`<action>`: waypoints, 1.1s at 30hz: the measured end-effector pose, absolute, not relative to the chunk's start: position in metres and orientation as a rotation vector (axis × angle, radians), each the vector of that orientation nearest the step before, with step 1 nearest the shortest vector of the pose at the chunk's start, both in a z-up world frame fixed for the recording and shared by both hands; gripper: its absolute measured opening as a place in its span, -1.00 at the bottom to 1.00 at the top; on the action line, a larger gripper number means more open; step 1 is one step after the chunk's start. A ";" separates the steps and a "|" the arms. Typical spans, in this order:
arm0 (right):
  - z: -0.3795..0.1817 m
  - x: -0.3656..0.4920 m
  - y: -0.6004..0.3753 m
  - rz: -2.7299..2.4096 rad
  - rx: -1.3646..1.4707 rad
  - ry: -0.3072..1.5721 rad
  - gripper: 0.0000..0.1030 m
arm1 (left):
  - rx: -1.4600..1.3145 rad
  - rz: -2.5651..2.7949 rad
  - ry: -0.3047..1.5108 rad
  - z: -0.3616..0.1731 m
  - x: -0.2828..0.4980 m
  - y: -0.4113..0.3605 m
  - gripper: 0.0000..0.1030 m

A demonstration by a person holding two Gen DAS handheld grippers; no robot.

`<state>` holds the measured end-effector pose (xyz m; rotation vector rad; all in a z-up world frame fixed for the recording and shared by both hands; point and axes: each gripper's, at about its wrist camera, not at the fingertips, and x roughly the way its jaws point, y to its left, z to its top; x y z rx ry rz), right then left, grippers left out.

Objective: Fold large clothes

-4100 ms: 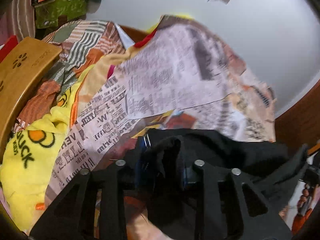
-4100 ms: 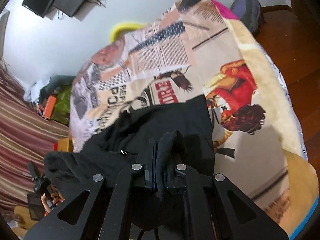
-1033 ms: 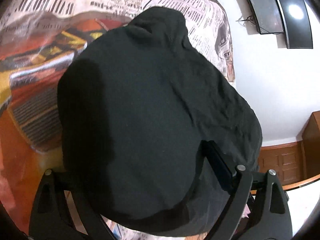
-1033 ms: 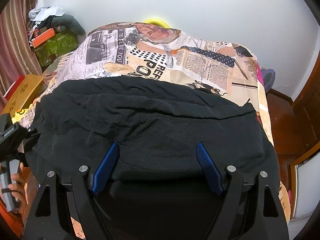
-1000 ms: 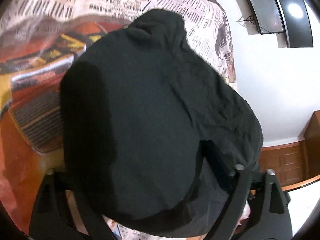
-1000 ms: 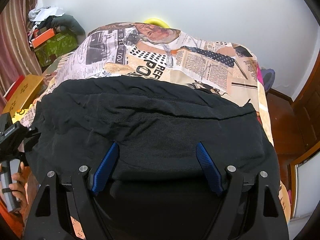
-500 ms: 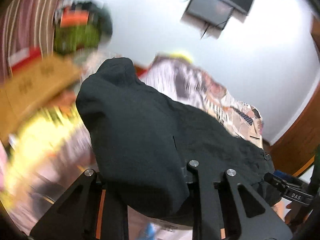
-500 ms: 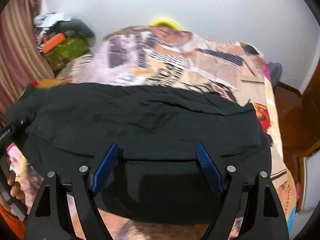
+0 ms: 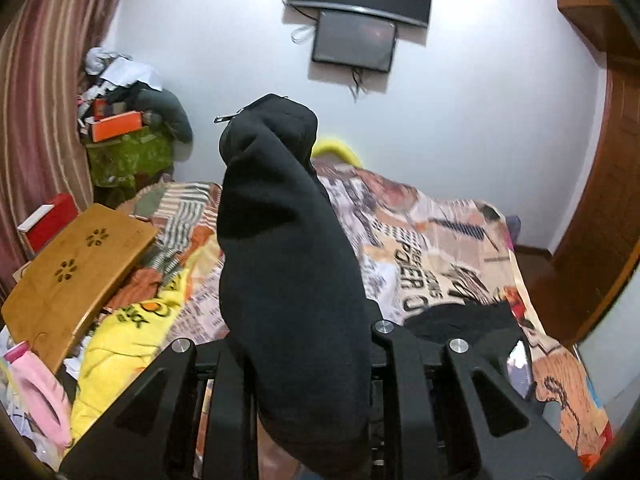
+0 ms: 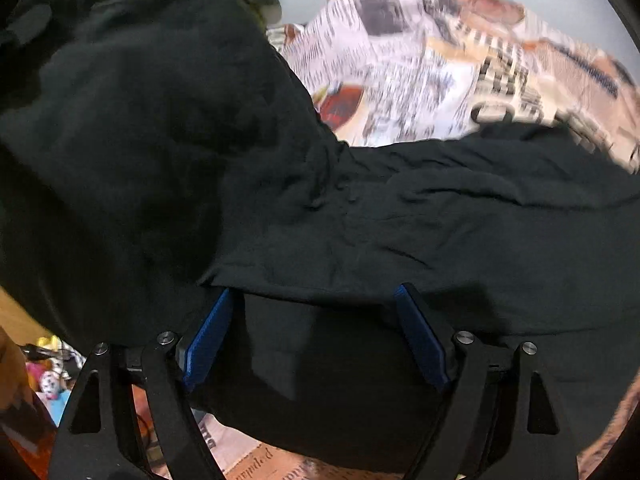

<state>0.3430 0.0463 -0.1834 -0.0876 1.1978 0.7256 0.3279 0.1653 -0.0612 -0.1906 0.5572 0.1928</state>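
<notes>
A black garment (image 9: 280, 240) stands up in a thick bunch from between my left gripper's (image 9: 304, 340) jaws, which are closing on it and pinch the cloth. A small metal zip pull sticks out at the top of the bunch. The rest of the garment (image 10: 360, 220) lies on the newsprint-patterned bed cover (image 10: 420, 60). Its folded edge drapes over the tips of my right gripper (image 10: 314, 294). That gripper's blue pads (image 10: 208, 336) stand wide apart and do not press the cloth.
A wooden lap table (image 9: 76, 268), a yellow blanket (image 9: 120, 344) and a pink bottle (image 9: 36, 392) crowd the bed's left side. A clutter pile (image 9: 124, 132) fills the far left corner. Screens (image 9: 352, 40) hang on the wall, and a wooden door (image 9: 600, 220) is at right.
My left gripper went from wide open to pinched on the garment, rolled upright and rose, lifting a bunch of cloth. My right gripper moved closer over the garment, still open.
</notes>
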 end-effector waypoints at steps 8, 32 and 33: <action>-0.141 0.344 -0.020 0.655 -0.077 1.077 0.53 | -0.157 0.086 0.552 -0.050 0.334 0.113 -0.64; -0.103 0.293 -0.245 0.243 0.044 0.962 0.54 | 0.088 -0.279 0.965 -0.160 0.358 -0.076 -0.15; -0.101 0.290 -0.245 0.247 0.043 0.956 0.54 | 0.095 -0.284 0.963 -0.156 0.354 -0.075 -0.12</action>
